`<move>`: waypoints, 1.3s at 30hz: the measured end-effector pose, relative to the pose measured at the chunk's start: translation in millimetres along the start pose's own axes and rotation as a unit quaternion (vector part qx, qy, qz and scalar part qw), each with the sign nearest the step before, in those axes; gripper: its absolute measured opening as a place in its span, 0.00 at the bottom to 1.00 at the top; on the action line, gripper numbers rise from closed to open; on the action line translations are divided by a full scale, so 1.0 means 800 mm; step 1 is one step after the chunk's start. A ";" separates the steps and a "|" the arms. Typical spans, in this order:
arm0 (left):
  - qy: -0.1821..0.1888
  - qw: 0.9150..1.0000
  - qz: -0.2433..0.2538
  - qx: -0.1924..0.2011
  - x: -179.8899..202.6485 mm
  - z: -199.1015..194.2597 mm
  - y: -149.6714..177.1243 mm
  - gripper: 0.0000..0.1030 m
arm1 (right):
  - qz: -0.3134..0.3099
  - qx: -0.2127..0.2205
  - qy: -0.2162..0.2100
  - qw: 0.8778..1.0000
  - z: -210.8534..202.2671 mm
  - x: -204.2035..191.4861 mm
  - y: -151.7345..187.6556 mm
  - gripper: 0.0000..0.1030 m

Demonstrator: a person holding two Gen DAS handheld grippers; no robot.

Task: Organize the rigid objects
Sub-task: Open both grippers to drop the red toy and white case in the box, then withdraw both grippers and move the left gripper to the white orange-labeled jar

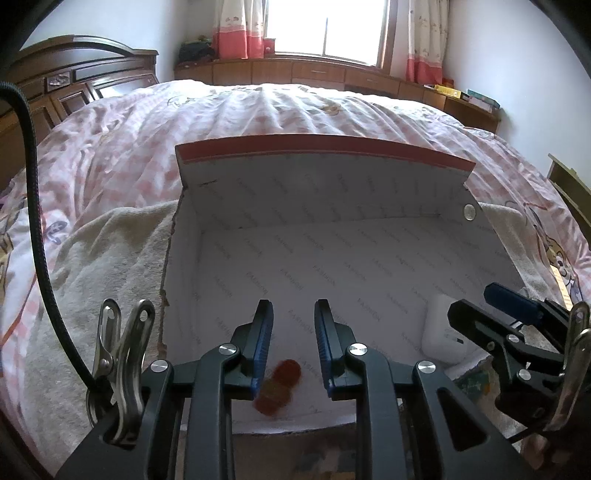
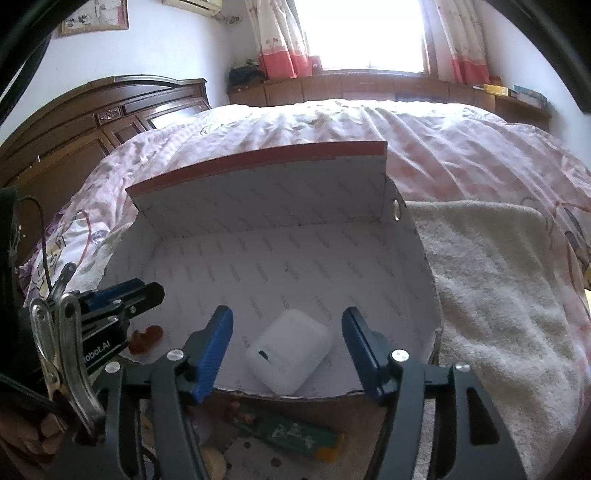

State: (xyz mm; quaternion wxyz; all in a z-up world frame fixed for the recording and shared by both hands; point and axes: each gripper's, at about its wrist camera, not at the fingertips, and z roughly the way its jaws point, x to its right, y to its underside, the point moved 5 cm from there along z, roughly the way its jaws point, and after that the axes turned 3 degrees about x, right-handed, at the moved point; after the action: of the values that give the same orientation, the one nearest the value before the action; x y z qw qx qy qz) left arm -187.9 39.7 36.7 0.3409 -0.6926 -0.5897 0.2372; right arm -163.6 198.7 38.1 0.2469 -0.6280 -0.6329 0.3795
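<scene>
Two items in open box [image 1: 369, 221] on towel [image 2: 491, 280], on the bed: orange toy [image 1: 277, 387] near left front, white case [image 2: 290, 350] right front. Left gripper [image 1: 293, 347] released above toy, empty. Right gripper [image 2: 288, 350] released, straddling case, pads clear.

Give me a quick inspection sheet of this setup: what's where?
Surface: cream towel over a pink quilt.
Job's things: open white box holds a white case and an orange-red piece.
Clutter: green packet before the box.
Grippers: left gripper open above the piece; right gripper open astride the case, not pressing.
Cables: black cable at left.
Surroundings: wooden headboard, curtained window.
</scene>
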 end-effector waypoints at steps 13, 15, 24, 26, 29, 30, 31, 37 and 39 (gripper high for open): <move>-0.007 1.000 -0.004 0.006 -0.005 -0.025 0.001 0.23 | 0.006 0.007 -0.006 1.000 -0.023 -0.004 0.005 0.68; -0.007 1.000 -0.004 0.007 -0.004 -0.030 0.002 0.23 | 0.006 0.008 -0.008 1.000 -0.027 -0.006 0.007 0.68; -0.007 1.000 -0.003 0.012 0.000 -0.052 0.011 0.23 | 0.011 0.009 -0.016 1.000 -0.048 -0.011 0.017 0.68; -0.006 1.000 -0.003 0.013 0.000 -0.058 0.014 0.23 | 0.012 0.008 -0.017 1.000 -0.053 -0.012 0.021 0.68; -0.006 1.000 -0.002 0.014 0.001 -0.066 0.019 0.23 | 0.013 0.007 -0.019 1.000 -0.060 -0.014 0.028 0.68; -0.006 1.000 -0.002 0.014 0.001 -0.068 0.021 0.23 | 0.014 0.006 -0.020 1.000 -0.061 -0.014 0.029 0.68; -0.006 1.000 -0.002 0.014 0.001 -0.068 0.021 0.23 | 0.015 0.005 -0.020 1.000 -0.063 -0.014 0.032 0.68; -0.006 1.000 -0.006 0.012 0.002 -0.080 0.034 0.23 | 0.019 0.002 -0.021 1.000 -0.075 -0.015 0.046 0.68; -0.006 1.000 -0.007 0.011 0.002 -0.084 0.040 0.23 | 0.020 0.000 -0.022 1.000 -0.078 -0.014 0.050 0.68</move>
State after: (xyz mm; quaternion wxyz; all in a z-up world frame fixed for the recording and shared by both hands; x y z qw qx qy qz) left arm -117.6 26.3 56.9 0.3463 -0.6832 -0.5942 0.2453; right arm -88.7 195.0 45.1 0.2258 -0.6319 -0.6255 0.3980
